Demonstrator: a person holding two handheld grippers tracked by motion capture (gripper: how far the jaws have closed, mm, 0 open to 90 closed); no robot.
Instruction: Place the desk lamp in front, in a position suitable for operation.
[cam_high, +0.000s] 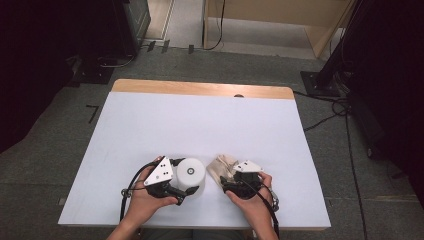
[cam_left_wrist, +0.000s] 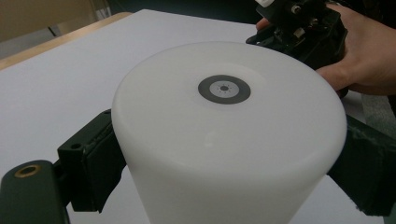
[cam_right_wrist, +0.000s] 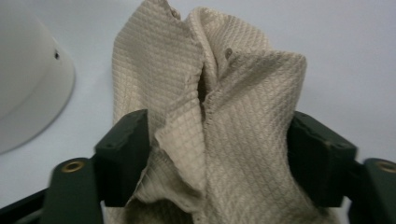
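A white cylinder (cam_high: 190, 173) with a small grey ring on top stands near the table's front edge. My left gripper (cam_high: 184, 178) is shut on it, its black pads (cam_left_wrist: 95, 161) pressed on both sides of the cylinder (cam_left_wrist: 224, 140). Just to the right lies a crumpled beige quilted cloth (cam_high: 220, 167). My right gripper (cam_high: 228, 177) reaches into the cloth from the near side. Its jaws stand wide apart, and the bunched cloth (cam_right_wrist: 233, 93) sits loosely between them at the right gripper (cam_right_wrist: 219, 158). The cylinder's edge (cam_right_wrist: 28, 70) shows to the cloth's left.
The white table top (cam_high: 200, 120) stretches away toward a wooden strip (cam_high: 200, 89) at its far edge. Black stands and cables sit on the grey floor around the table. The right hand and its gripper (cam_left_wrist: 308, 28) are close behind the cylinder.
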